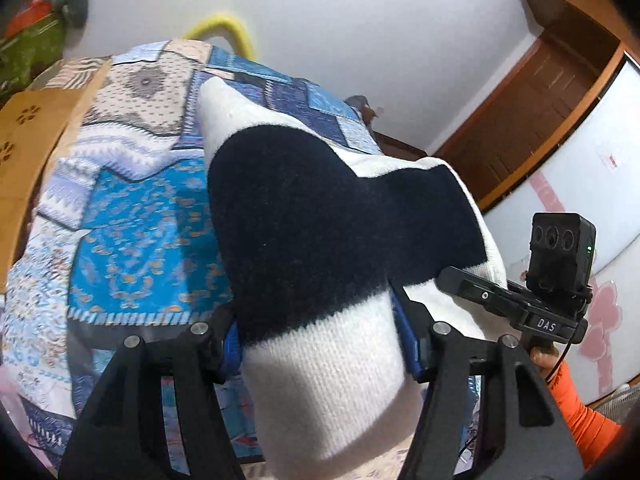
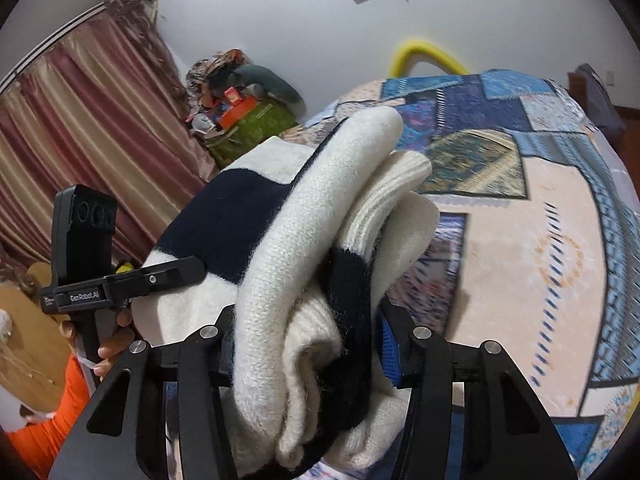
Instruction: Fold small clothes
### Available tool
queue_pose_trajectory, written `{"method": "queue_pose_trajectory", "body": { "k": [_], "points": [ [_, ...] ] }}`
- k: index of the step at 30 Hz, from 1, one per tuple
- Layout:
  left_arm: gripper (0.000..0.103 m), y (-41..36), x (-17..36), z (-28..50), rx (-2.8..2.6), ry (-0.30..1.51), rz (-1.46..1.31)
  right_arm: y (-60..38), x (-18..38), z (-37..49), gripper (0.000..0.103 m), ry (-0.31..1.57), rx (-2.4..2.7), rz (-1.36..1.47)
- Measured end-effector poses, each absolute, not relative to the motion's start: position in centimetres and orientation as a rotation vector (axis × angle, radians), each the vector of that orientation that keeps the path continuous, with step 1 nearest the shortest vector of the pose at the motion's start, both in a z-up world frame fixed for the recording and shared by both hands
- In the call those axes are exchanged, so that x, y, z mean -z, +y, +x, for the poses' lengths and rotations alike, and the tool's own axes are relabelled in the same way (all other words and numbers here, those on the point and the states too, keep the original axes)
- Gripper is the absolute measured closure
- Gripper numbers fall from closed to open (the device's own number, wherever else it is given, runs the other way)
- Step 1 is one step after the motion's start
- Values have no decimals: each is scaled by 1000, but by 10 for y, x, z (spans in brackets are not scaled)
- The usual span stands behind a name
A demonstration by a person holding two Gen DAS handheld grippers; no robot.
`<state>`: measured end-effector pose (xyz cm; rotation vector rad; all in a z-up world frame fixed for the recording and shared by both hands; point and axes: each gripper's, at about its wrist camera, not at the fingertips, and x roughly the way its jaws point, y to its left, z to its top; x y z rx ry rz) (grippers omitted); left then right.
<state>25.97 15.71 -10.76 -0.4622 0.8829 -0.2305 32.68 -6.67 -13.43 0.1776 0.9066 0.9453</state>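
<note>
A folded knit sweater [image 1: 320, 220], white with broad navy bands, hangs lifted above the bed between both grippers. In the left wrist view my left gripper [image 1: 320, 344] is shut on one end of the bundle, its blue pads pressed into the white knit. One of the right gripper's fingers [image 1: 468, 286] reaches into the sweater's far side. In the right wrist view my right gripper [image 2: 308, 352] is shut on the thick stacked layers of the sweater [image 2: 304, 240]. A finger of the left gripper [image 2: 172, 270] lies against the sweater's left side.
A blue patchwork bedspread [image 1: 132, 240] covers the bed below. A cardboard box [image 1: 24, 140] stands at its left, and a yellow tube [image 1: 228, 28] behind it. A wooden door [image 1: 532, 112], a striped curtain [image 2: 80, 120] and a pile of belongings [image 2: 248, 116] line the walls. The person's orange sleeve [image 1: 584, 412] shows.
</note>
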Motion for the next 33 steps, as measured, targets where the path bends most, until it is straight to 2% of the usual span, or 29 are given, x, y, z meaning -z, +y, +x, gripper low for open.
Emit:
{"method": "queue_pose_trajectory", "body": {
  "k": [4,8,13,15,19,25,33],
  "points": [
    [41,180,136,257,205,922,-507,-39,147,323,56,938,-954,137],
    [41,194,189,259,191,1026,-564,-20,187,326,56,1049,-939,116],
    [27,212,230,253,233,1029,-670,-19,209,328,47,1078,-914,94],
    [26,212,229,248,228,1017,-658,-20,208,327,45,1078,-921,81],
    [26,204,209,240,156,995,-547,-21,200,321,42,1068,-913,44],
    [27,189,148,217,58,891,-340,-39,174,302,41,996,-894,32],
    [27,152,45,160,-4,603,-189,-71,91,256,41,718,-865,-30]
  ]
}}
